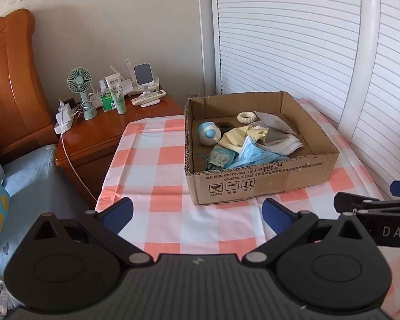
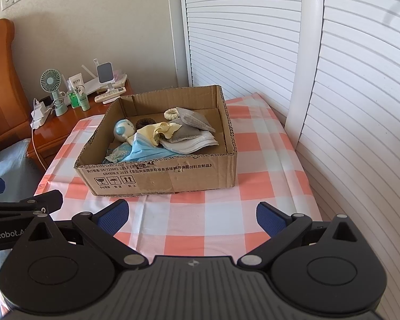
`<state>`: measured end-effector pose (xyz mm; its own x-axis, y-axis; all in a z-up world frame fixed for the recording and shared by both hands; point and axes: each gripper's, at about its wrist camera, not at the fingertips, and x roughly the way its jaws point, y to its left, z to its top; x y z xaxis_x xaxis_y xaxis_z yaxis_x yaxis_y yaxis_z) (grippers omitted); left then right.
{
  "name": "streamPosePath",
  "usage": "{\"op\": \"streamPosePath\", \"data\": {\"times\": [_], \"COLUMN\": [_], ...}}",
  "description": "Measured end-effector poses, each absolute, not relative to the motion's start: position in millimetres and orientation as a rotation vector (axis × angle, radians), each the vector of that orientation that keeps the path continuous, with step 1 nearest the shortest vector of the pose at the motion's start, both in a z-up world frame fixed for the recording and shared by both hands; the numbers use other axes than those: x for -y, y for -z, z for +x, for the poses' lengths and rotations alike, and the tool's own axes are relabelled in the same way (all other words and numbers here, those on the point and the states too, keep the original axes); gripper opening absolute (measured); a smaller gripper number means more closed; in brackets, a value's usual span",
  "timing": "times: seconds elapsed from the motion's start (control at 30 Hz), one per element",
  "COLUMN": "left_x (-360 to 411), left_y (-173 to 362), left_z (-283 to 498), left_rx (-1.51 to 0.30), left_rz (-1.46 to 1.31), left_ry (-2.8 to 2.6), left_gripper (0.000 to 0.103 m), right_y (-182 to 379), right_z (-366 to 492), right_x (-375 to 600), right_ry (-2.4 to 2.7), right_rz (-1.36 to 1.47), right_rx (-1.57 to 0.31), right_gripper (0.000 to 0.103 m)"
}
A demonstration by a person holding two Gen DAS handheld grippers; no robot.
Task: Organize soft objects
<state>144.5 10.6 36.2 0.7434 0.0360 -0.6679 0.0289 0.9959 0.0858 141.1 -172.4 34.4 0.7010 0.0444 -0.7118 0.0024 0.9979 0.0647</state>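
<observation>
A shallow cardboard box (image 1: 256, 184) (image 2: 157, 178) stands on the checked tablecloth (image 1: 157, 165) (image 2: 264, 165). In it lie soft things: a blue face mask (image 1: 256, 154) (image 2: 144, 153), a yellow cloth (image 1: 242, 136) (image 2: 152, 132), a grey pouch (image 1: 276, 133) (image 2: 185, 133), white folded cloth (image 1: 288, 145) (image 2: 194, 145), a blue-white doll head (image 1: 208, 132) (image 2: 123, 130), a cream scrunchie (image 1: 246, 117) (image 2: 171, 113) and a dark scrunchie (image 1: 224, 125) (image 2: 144, 122). My left gripper (image 1: 197, 213) and right gripper (image 2: 192, 214) are open and empty, in front of the box.
A wooden nightstand (image 1: 114, 133) (image 2: 64, 128) at the left holds a small fan (image 1: 80, 82), bottles, a remote (image 1: 148, 97) and a charger with a cable. A bed with blue bedding (image 1: 32, 176) lies at the left. White louvred doors (image 1: 280, 34) stand behind the table.
</observation>
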Motion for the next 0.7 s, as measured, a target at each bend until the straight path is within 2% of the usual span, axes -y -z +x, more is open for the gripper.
{"op": "streamPosePath", "data": {"times": [0.7], "left_x": [-9.8], "left_y": [-35.0], "left_z": [144.7], "left_rx": [-0.737], "left_rz": [0.093], "left_ry": [-0.006], "left_gripper": [0.102], "right_y": [-32.1], "right_z": [142.0], "right_x": [172.5], "right_ry": [-0.026], "right_rz": [0.058], "right_rx": [-0.797], "right_gripper": [0.103]}}
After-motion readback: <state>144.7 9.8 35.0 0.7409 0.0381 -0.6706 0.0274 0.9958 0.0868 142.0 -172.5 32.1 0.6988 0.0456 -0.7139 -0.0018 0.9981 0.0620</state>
